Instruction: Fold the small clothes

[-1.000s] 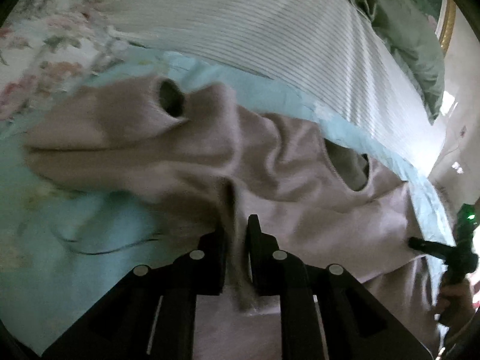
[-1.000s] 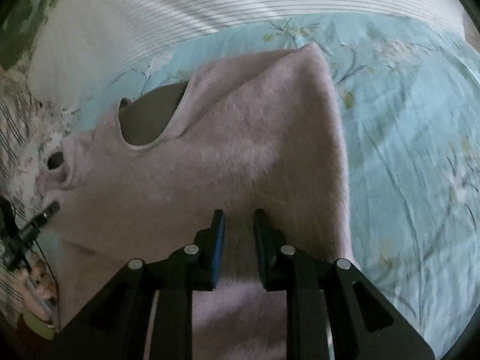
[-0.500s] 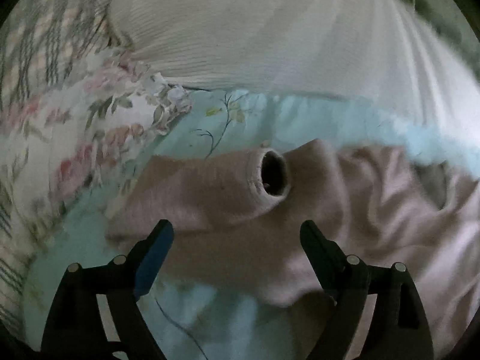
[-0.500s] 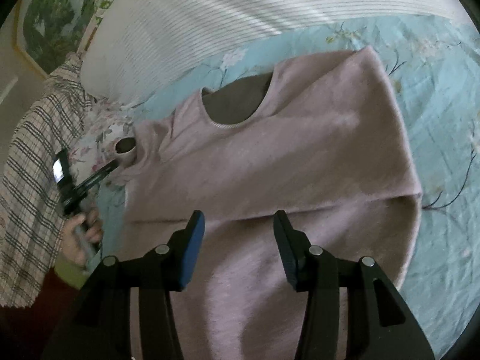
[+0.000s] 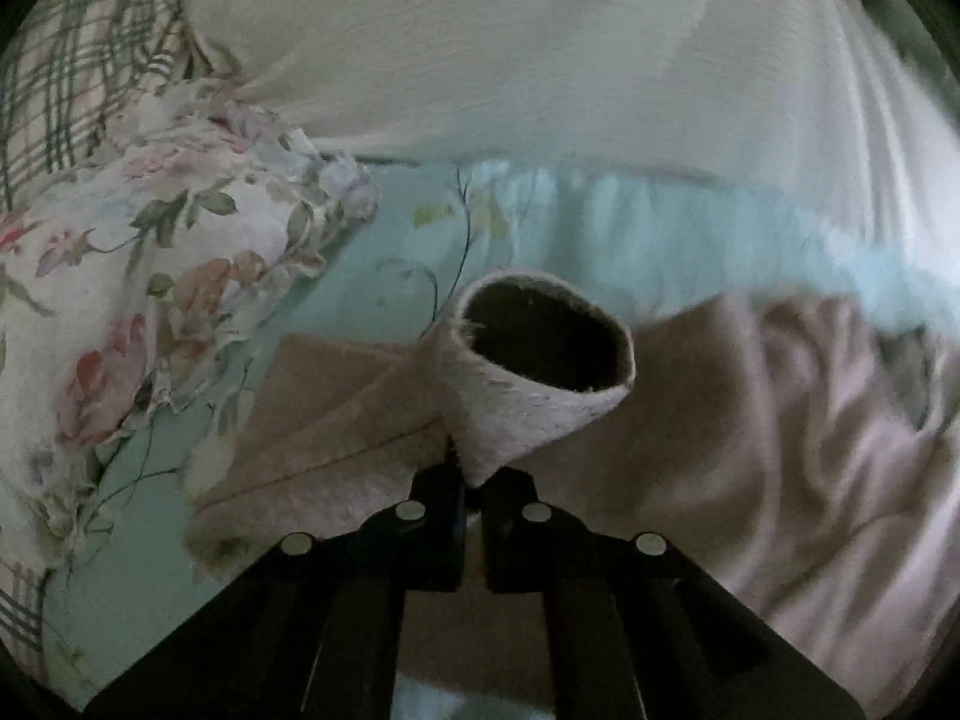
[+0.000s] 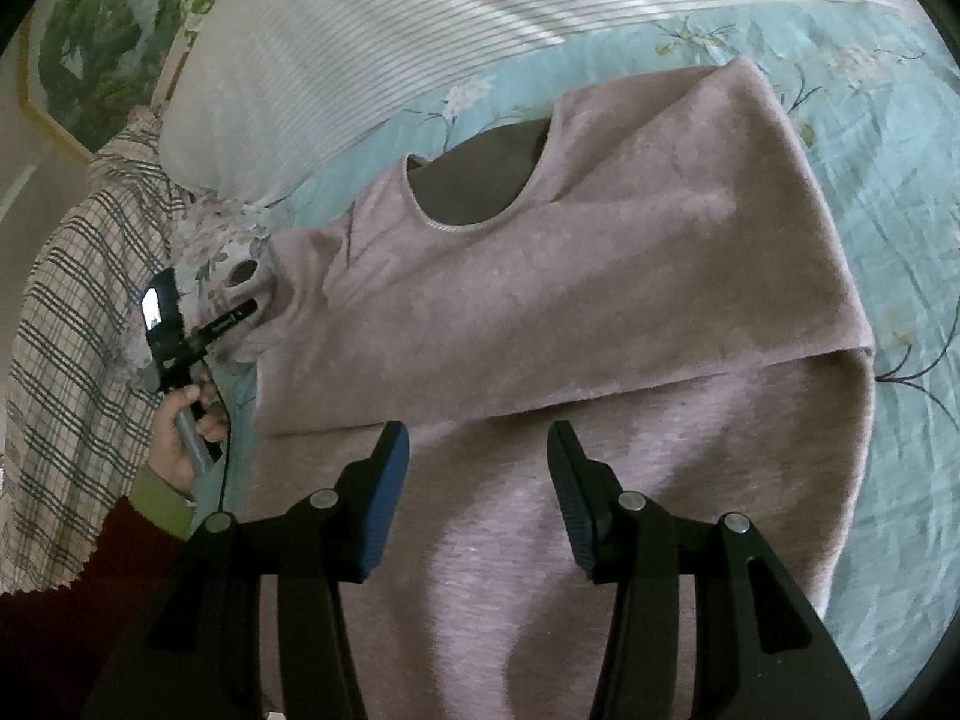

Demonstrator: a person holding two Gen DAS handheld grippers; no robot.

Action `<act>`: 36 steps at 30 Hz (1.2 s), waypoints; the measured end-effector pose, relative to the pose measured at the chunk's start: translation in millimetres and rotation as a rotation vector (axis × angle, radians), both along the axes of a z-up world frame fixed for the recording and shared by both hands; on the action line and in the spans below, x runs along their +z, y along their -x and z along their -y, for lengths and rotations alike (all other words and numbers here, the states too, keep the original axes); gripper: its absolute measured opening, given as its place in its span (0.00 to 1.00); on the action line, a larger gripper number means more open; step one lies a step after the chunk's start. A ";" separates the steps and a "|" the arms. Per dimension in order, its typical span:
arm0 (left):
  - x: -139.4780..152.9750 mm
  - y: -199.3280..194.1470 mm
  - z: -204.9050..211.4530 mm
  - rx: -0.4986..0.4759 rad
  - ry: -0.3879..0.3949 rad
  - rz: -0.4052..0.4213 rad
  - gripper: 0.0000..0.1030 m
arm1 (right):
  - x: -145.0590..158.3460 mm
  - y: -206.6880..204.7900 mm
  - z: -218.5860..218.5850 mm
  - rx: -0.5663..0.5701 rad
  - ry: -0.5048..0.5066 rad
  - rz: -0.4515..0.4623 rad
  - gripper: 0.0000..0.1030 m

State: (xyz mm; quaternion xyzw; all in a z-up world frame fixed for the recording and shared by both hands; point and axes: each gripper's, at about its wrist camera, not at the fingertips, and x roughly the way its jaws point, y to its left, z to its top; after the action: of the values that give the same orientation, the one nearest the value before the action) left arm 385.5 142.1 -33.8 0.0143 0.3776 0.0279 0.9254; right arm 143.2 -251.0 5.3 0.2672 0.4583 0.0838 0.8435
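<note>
A dusty pink sweater (image 6: pixel 600 300) lies on the teal floral bedsheet (image 6: pixel 900 240), with its lower part folded up into a straight edge across the body. My left gripper (image 5: pixel 471 480) is shut on the rim of the sleeve cuff (image 5: pixel 540 408), whose dark opening faces the camera. The right wrist view shows that same left gripper (image 6: pixel 234 318) at the cuff (image 6: pixel 246 273) on the far left, held by a hand (image 6: pixel 180 438). Just below the fold edge, my right gripper (image 6: pixel 480 468) hovers open over the sweater's body with nothing between its fingers.
A white striped pillow (image 6: pixel 420 48) lies behind the sweater. A floral pillow (image 5: pixel 150 276) and a plaid cloth (image 6: pixel 72 330) crowd the left side next to the sleeve. A framed picture (image 6: pixel 78 48) hangs at the far left. Bare sheet shows to the right of the sweater.
My left gripper let go of the sweater's body, opened wide, moved over to the sleeve and shut on the cuff. My right gripper opened and drew back from the cloth.
</note>
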 end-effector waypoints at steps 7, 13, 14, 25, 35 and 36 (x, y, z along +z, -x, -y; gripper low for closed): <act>62.9 53.2 33.1 -0.104 0.221 0.113 0.01 | 12.2 7.0 -6.3 0.004 -0.018 0.047 0.48; 88.5 88.8 127.2 -0.278 0.357 0.124 0.01 | 26.1 29.0 14.8 -0.069 -0.030 0.088 0.48; 88.3 94.7 150.0 -0.314 0.367 0.123 0.01 | 27.1 33.9 20.2 -0.085 -0.034 0.092 0.48; 3.0 91.2 318.5 -0.473 0.330 -0.056 0.02 | 20.9 72.7 78.2 -0.248 -0.062 0.090 0.48; -21.7 111.8 308.1 -0.487 0.257 -0.130 0.67 | 18.6 51.6 80.7 -0.248 -0.104 0.101 0.67; -17.6 119.7 299.8 -0.491 0.255 -0.123 0.67 | 19.0 45.7 77.0 -0.234 -0.107 0.103 0.67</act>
State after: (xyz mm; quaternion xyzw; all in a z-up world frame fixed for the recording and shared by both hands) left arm 265.8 -157.8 -51.3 -0.0095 0.4187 -0.2455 0.8743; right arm 97.4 -328.0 24.3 0.3588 0.3751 0.0228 0.8544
